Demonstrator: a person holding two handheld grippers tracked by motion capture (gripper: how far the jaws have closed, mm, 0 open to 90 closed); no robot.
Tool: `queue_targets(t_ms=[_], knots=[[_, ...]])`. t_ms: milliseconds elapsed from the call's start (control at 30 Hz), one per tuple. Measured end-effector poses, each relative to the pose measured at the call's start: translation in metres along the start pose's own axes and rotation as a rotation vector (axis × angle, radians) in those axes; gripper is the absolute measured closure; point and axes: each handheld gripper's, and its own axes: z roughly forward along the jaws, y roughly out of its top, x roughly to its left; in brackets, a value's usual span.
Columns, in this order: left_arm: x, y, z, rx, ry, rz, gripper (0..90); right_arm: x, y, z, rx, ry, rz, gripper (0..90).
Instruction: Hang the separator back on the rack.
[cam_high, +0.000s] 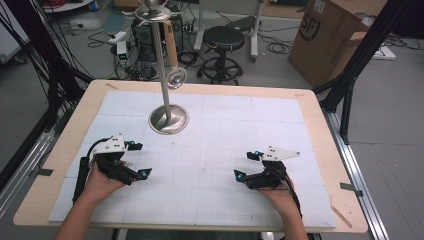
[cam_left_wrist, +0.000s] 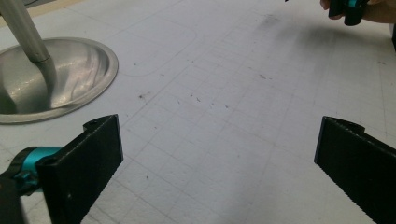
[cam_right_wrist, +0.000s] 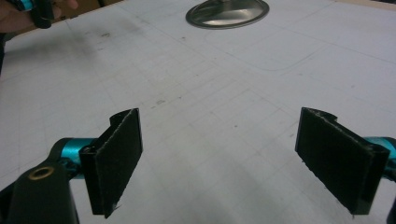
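A silver metal stand (cam_high: 165, 75) rises from a round dished base (cam_high: 168, 119) on the white gridded mat (cam_high: 210, 150), with a small ring hook partway up its pole. My left gripper (cam_high: 139, 160) rests low at the mat's left, jaws wide apart with nothing between them. My right gripper (cam_high: 247, 165) sits at the mat's right, also open and empty. In the left gripper view the stand's base (cam_left_wrist: 51, 79) lies at upper left, beyond the open left gripper (cam_left_wrist: 219, 154). In the right gripper view the base (cam_right_wrist: 227, 12) lies far ahead of the open right gripper (cam_right_wrist: 219, 154).
The mat covers a wooden table (cam_high: 320, 130). Behind the table stand a black stool (cam_high: 223, 47), a cardboard box (cam_high: 330, 35), cables and equipment on the floor. Black frame posts (cam_high: 350, 75) flank the table's right side.
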Motion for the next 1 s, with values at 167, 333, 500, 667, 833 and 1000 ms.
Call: queue_targets(t_ms=[167, 333, 500, 667, 833, 1000], knots=[[-0.0016, 0.0004, -0.0011, -0.007, -0.006, 0.003, 1.7, -0.0005, -0.0029, -0.0032, 0.003, -0.016, 0.013, 14.1], [-0.0012, 0.0004, 0.0003, -0.012, -0.01, 0.001, 1.7, -0.001, -0.0051, -0.0043, 0.011, -0.019, 0.018, 14.1], [-0.0008, 0.0007, -0.0014, -0.023, -0.006, -0.001, 1.7, -0.0027, -0.0064, -0.0034, 0.019, -0.016, 0.024, 14.1], [-0.0014, 0.0003, -0.0012, -0.019, -0.011, -0.002, 1.7, -0.0029, -0.0067, -0.0027, 0.018, -0.011, 0.022, 14.1], [-0.0055, -0.0022, 0.001, -0.002, -0.019, 0.002, 1.7, -0.0046, -0.006, -0.0017, 0.015, -0.022, 0.033, 14.1], [-0.0073, -0.0037, 0.0025, 0.017, -0.012, 0.011, 1.7, -0.0051, -0.0063, -0.0032, 0.001, -0.017, 0.049, 14.1]])
